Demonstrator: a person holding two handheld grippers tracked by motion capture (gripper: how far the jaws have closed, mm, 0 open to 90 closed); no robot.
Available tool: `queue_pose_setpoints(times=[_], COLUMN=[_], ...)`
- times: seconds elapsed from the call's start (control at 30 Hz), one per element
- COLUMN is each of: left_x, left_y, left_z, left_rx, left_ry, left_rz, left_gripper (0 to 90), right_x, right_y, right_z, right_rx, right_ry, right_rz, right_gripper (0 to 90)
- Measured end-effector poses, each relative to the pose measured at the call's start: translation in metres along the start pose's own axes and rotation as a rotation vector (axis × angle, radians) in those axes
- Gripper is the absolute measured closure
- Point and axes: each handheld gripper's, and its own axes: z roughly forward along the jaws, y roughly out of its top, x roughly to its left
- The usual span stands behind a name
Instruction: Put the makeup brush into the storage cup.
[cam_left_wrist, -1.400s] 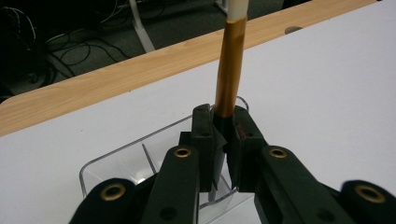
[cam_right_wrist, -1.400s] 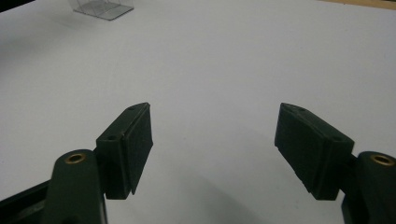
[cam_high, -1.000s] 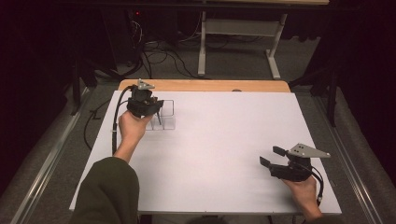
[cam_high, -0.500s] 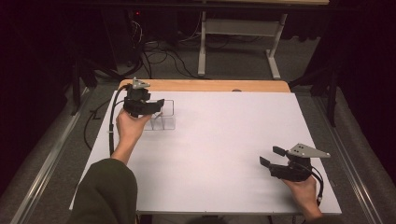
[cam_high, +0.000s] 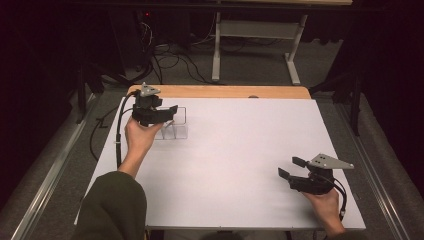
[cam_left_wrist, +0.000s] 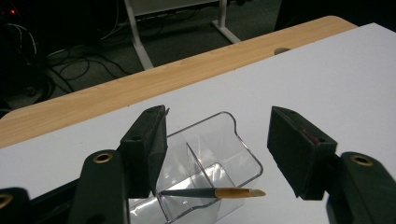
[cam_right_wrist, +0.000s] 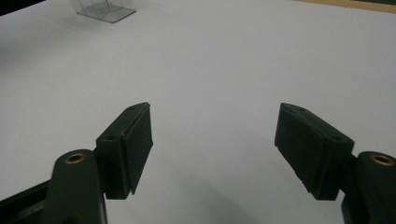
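- The left claw (cam_high: 170, 112) sits at about 10 o'clock on the table. A second ago it tipped down over the clear box (cam_high: 179, 129); it has since levelled out, and its jaws point toward 3 o'clock. In the left gripper view the left claw (cam_left_wrist: 217, 135) is wide open and holds nothing.
- Judged from that, the drop into the box looks finished, and this claw is free to back away.
- The right claw (cam_high: 288, 167) rests at about 4 o'clock and has not moved over the last second. It is well apart from the box. In its own view the right claw (cam_right_wrist: 215, 135) is spread just as wide and is empty, with bare table under it.
- The white table top (cam_high: 240, 150) is bare across its middle, so nothing stands between the two claws.
- A wooden edge (cam_high: 220, 91) runs along the 12 o'clock side. Beyond it, a desk frame and loose cables lie on the floor, out of reach.
- The clear box (cam_left_wrist: 243, 140) has divided cells and stands upright directly under the open jaws.
- A thin pencil (cam_left_wrist: 210, 192), dark with a tan end, lies across the nearest cell. Its pale tip pokes out past the rim toward 3 o'clock.
- A careless withdrawal could knock that overhanging tip or nudge the light box.
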Motion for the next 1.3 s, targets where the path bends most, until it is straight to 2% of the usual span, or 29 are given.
queue_pose_setpoints(times=[0.27, 0.4, 0.67, 0.87, 1.3], left_x=[-0.003, -0.003, -0.005, -0.009, -0.014], left_y=[-0.002, -0.003, -0.005, -0.005, -0.009], left_z=[-0.007, -0.013, -0.026, -0.034, -0.046], left_rx=[-0.024, -0.042, -0.072, -0.071, -0.075], left_ry=[-0.014, -0.024, -0.047, -0.064, -0.094], left_rz=[0.000, 0.002, -0.001, 0.016, 0.024], left_gripper=[36.2, 36.1, 35.6, 34.4, 34.1], right_x=[0.001, 0.000, 0.000, 0.000, -0.001], right_y=[0.000, 0.000, 0.000, 0.000, -0.001], right_z=[0.001, 0.000, -0.001, -0.001, -0.001], right_rx=[0.000, -0.002, -0.004, -0.005, -0.008], right_ry=[0.004, 0.005, 0.006, 0.005, 0.005], right_rz=[-0.002, 0.013, 0.009, 0.013, 0.014], right_gripper=[29.4, 29.4, 29.3, 29.2, 29.2])
